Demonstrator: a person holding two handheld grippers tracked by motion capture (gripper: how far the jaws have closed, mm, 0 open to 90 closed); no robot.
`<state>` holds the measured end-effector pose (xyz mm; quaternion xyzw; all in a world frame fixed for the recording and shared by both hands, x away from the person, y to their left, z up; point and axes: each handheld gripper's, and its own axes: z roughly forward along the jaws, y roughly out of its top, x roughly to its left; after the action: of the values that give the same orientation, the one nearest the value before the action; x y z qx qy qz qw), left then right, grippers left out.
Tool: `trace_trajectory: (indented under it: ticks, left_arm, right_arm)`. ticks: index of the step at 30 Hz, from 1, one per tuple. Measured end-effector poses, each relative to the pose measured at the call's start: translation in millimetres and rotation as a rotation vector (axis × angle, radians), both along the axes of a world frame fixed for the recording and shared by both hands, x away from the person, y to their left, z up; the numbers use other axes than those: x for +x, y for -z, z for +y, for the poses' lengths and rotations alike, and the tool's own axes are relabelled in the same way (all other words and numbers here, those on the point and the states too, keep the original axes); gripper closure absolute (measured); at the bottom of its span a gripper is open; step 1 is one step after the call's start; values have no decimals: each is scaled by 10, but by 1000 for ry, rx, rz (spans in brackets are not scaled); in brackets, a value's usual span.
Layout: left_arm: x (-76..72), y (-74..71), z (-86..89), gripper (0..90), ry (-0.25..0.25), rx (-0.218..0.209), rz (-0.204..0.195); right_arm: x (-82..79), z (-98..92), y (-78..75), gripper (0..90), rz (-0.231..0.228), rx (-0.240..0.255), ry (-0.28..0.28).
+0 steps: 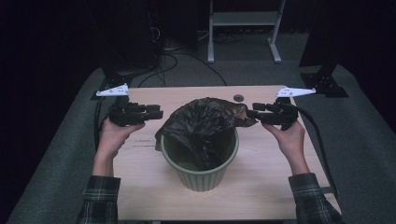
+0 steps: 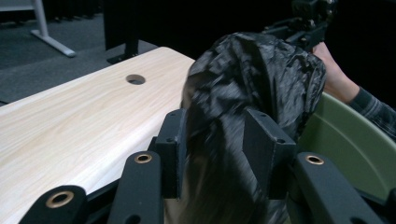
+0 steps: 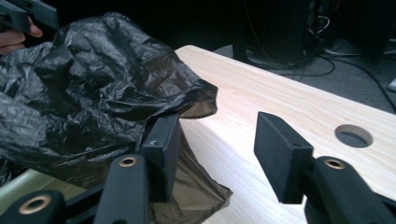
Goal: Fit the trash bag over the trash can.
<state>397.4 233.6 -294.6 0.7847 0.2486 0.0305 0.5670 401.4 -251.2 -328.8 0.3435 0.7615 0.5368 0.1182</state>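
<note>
The black bin liner (image 1: 203, 122) sits bunched in the green wastebasket (image 1: 201, 163) at the surface's (image 1: 261, 182) centre, not yet spread over the rim. The left gripper (image 1: 158, 114), at nine o'clock, stands with jaws apart around a fold of film. The right gripper (image 1: 250, 112), at three o'clock, is parted too, gripping nothing.

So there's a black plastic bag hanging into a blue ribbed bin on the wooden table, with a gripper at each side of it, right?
Nearly. The bin is green, not blue: the high view shows its pale green ribbed wall, and the left gripper view its green rim. The rest holds: the black plastic bag hangs into it on the wooden table, with the left gripper and right gripper at either side.
</note>
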Motion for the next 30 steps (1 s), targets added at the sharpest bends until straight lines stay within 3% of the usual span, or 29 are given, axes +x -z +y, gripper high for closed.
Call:
trace_trajectory:
  ticks: [8, 11, 15, 19, 24, 30]
  left_arm:
    - [8, -70, -200, 549, 109, 109, 26]
    - [17, -96, -251, 539, 138, 163, 32]
    - [66, -133, -318, 530, 161, 202, 53]
    - [146, -196, -403, 525, 207, 260, 90]
    - [220, -238, -468, 533, 199, 298, 104]
    - [246, -190, -528, 749, 205, 332, 107]
  right_arm:
    - [-44, -227, -9, 327, 13, -47, 23]
    - [-74, -303, -41, 315, 1, -34, 28]
    - [-118, -341, -116, 315, -19, 23, 1]
    - [-142, -233, -166, 313, -29, 25, -41]
    - [-144, -37, -204, 312, -38, 19, -96]
    - [-114, 234, -198, 319, -29, 13, -162]
